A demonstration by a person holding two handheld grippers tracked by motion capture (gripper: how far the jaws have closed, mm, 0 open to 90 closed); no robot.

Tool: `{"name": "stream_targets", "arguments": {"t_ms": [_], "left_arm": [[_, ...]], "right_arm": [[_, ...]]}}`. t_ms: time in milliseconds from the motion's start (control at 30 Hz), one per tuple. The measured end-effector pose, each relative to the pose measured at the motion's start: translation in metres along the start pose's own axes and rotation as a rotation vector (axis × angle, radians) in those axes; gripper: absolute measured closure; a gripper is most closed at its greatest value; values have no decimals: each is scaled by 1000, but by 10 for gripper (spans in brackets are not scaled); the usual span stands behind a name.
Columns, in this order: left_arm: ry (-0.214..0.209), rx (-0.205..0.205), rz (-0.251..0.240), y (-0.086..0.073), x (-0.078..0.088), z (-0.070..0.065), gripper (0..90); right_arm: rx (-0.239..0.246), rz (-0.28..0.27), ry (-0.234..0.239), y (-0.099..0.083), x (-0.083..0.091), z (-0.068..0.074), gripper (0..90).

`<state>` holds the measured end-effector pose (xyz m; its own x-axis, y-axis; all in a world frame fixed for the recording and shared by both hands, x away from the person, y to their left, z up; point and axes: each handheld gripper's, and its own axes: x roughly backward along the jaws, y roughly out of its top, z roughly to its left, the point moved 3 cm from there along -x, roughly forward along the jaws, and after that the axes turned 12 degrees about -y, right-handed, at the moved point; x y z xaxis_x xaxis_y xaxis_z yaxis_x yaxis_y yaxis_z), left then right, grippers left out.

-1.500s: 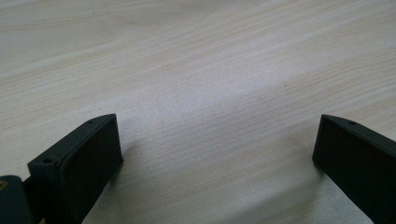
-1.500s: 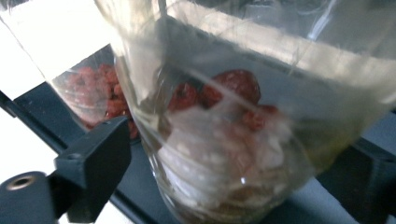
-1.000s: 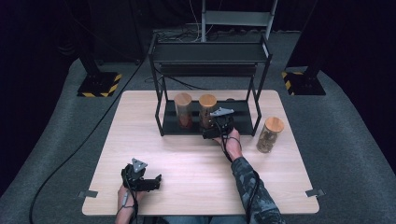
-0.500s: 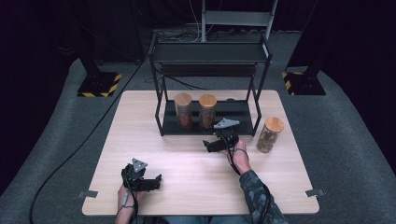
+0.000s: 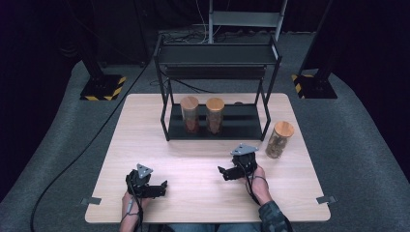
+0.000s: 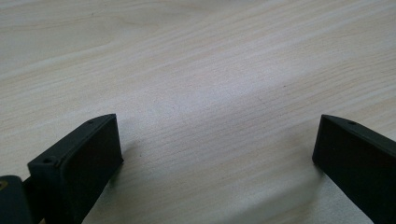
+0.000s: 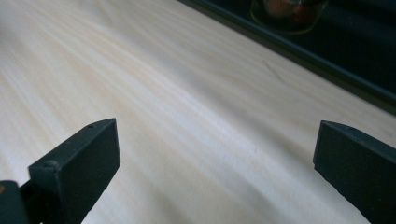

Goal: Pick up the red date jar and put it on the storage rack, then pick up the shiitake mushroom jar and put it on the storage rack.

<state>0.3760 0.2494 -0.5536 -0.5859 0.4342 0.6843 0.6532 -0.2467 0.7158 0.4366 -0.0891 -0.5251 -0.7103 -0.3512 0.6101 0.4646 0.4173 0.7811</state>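
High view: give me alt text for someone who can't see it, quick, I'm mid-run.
A person holds the left gripper and right gripper, both open and empty, low over a light wooden table. Two wooden-lidded jars stand on the bottom shelf of a black metal rack at the table's far side. A third jar stands on the table right of the rack.

- You find no readable text, brand or number anywhere in these views.
- The jars on the rack and the jar beside it carry no label you can read.
- The only sign-like marks are yellow and black hazard stripes on the stand bases at the table's far corners; they bear no words.
- Your grippers' jaws show bare black faces, with no marking you can make out.
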Motion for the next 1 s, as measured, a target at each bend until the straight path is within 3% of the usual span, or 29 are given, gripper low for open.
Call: {"name": "stream_targets", "arguments": {"t_ms": [333, 500, 767, 1000], "left_arm": [[0, 0, 0, 0, 0, 0, 6], [0, 0, 0, 0, 0, 0, 7], [0, 0, 0, 0, 0, 0, 7], [0, 0, 0, 0, 0, 0, 7]], "right_arm": [[-33, -5, -17, -28, 24, 2, 0], [-41, 23, -20, -42, 33, -1, 0], [-68, 49, -16, -69, 53, -8, 0], [-89, 58, -56, -83, 66, -22, 0]]}}
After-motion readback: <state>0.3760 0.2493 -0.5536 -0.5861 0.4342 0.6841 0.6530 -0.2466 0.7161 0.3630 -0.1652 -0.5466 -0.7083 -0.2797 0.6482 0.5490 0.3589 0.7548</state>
